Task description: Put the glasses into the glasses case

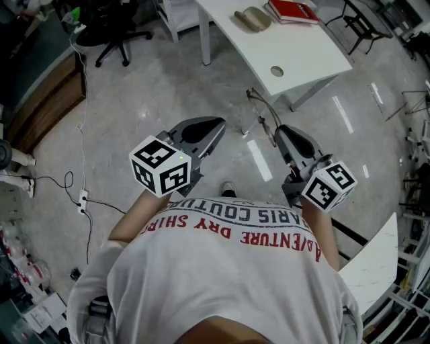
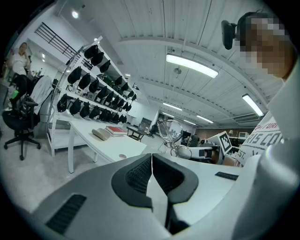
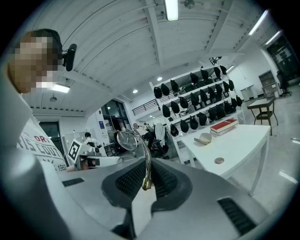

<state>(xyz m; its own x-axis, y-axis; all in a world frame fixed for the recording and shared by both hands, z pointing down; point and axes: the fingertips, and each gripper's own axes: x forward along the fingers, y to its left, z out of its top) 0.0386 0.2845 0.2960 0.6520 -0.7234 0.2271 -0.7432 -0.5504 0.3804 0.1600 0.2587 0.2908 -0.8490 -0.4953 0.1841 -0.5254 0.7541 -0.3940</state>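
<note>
The glasses [image 3: 125, 139] are held in the air by the right gripper [image 3: 146, 169], above the floor [image 1: 154, 101] and in front of the person's body. The jaws of this gripper are clenched on 1 thin metal arm of the glasses, and the end of that arm is seen between the black ribbed pads [image 3: 131, 180]. The lenses are carried above and beyond the jaw tips, and the frame is tilted up from the gripper.

The left gripper [image 2: 151, 161] is held near the right one, but the 2 are apart. Its jaws are pressed together and nothing is grasped between them. A cube with square markers [image 1: 160, 166] is seen on its back end in the head view.

The glasses case [image 1: 252, 19] is lying on the white table [image 1: 299, 47], well apart from the glasses and from both grippers. It is beige, and whether it is open cannot be told. A red book [image 1: 293, 10] is placed just beside it, and 1 small round disc [image 1: 277, 70] is set into the table top nearer the front edge. A black office chair [image 1: 114, 30] is standing on the floor to the left of the table.
</note>
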